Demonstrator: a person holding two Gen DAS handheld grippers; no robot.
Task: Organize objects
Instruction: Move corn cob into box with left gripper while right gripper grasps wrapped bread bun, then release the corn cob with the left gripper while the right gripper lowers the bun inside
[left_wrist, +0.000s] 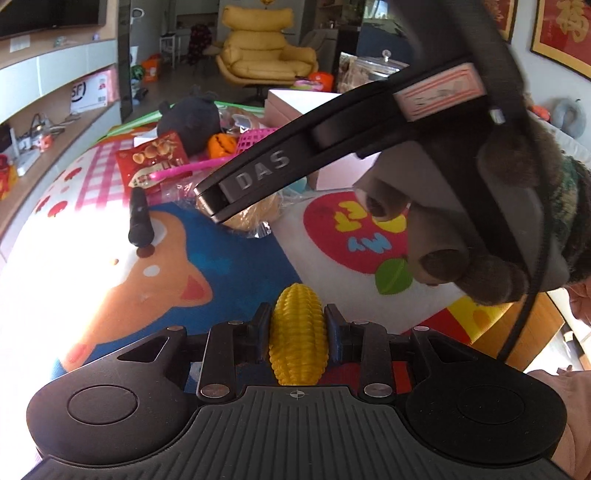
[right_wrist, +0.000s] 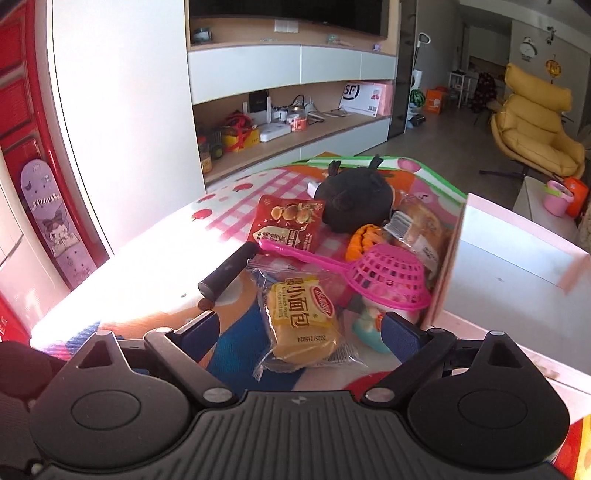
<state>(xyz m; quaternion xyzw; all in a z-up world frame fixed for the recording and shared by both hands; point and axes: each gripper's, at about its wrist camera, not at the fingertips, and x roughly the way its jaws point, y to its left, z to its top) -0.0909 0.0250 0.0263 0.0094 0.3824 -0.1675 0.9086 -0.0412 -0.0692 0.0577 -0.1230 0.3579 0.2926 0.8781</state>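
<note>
My left gripper (left_wrist: 297, 314) is shut on a yellow toy corn cob (left_wrist: 297, 332), held above the patterned tablecloth (left_wrist: 240, 280). My right gripper (right_wrist: 301, 325) stands open over a wrapped small bread (right_wrist: 306, 325), a finger on each side and neither pad touching it. Behind the bread lie a pink plastic strainer (right_wrist: 388, 280), a red snack bag (right_wrist: 288, 221), an orange toy pumpkin (right_wrist: 364, 236), a black plush toy (right_wrist: 354, 199) and a black handle (right_wrist: 225, 273). In the left wrist view a black bar lettered DAS (left_wrist: 258, 177), held by a gloved hand (left_wrist: 480, 206), reaches over the bread (left_wrist: 251, 214).
An open pink box (right_wrist: 498, 277) with a pale inside stands at the right of the pile. A teal toy (right_wrist: 369, 328) lies by its wall. Shelves (right_wrist: 295, 125) run along the far wall, and a yellow armchair (right_wrist: 535, 129) stands beyond the table.
</note>
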